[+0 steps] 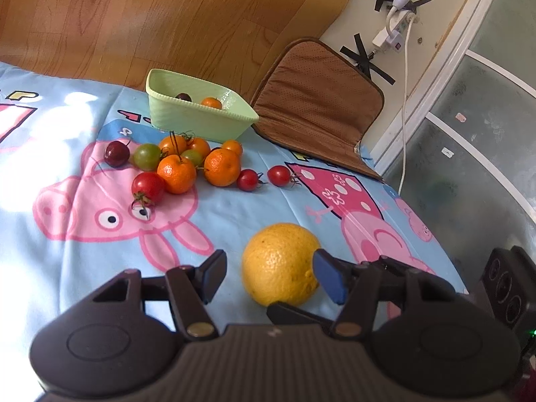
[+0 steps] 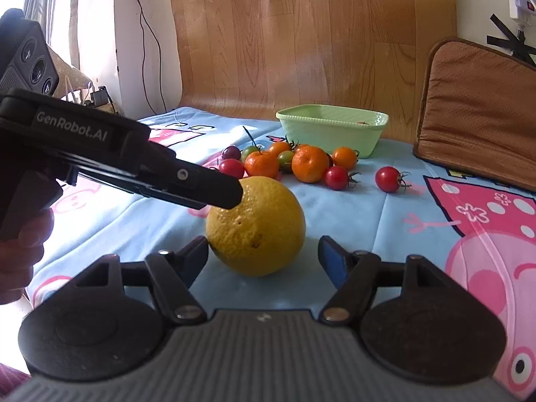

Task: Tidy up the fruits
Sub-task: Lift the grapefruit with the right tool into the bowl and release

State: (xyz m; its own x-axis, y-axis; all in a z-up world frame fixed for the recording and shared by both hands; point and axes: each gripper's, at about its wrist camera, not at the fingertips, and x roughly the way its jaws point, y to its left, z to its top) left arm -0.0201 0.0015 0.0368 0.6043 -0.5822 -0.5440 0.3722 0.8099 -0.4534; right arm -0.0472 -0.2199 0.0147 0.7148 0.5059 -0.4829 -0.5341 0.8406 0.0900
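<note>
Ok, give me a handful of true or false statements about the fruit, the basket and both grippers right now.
1. The big yellow citrus lies on the cartoon bedsheet. True.
2. The green basket holds no fruit. False: an orange and a dark round fruit lie in it.
3. The left gripper is clamped shut on a tomato. False: its jaws stand open, with the yellow citrus between them.
4. The right gripper is open. True.
5. The small oranges and tomatoes lie clustered in front of the basket. True.
6. The brown cushion lies inside the basket. False: it is beside it.
</note>
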